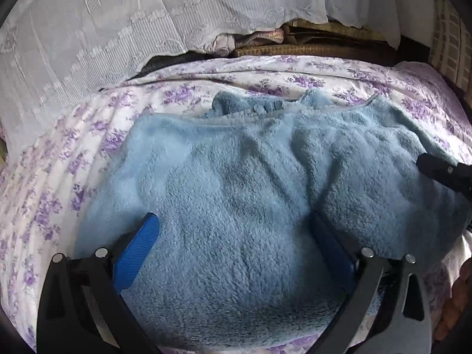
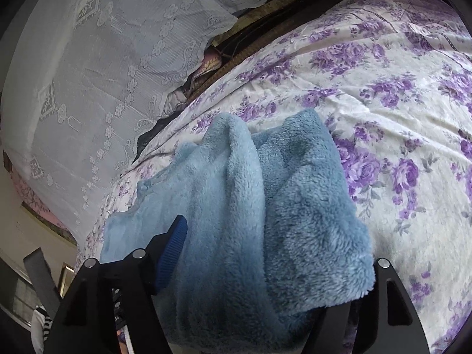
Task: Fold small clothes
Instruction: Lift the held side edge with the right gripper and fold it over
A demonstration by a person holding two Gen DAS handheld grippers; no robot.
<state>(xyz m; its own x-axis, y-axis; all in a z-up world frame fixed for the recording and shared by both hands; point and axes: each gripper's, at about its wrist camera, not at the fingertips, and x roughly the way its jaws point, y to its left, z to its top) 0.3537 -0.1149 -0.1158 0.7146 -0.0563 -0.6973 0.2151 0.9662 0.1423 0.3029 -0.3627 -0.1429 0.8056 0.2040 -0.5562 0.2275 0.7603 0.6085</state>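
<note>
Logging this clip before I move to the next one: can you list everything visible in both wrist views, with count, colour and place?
fleece garment: one, light blue, lying rumpled on the bedspread, with both grippers' jaws around its folds
bedspread: one, white with purple flowers, covering the bed under the garment
lace curtain: one, white, hanging behind the bed
clutter: several items, pink, striped and brown, wedged between curtain and bed, too hidden to name
left gripper: one, black with blue pads, jaws apart with fleece bulging between them
right gripper: one, black with blue pads, jaws apart astride a raised fold; far finger hidden by fleece
</note>
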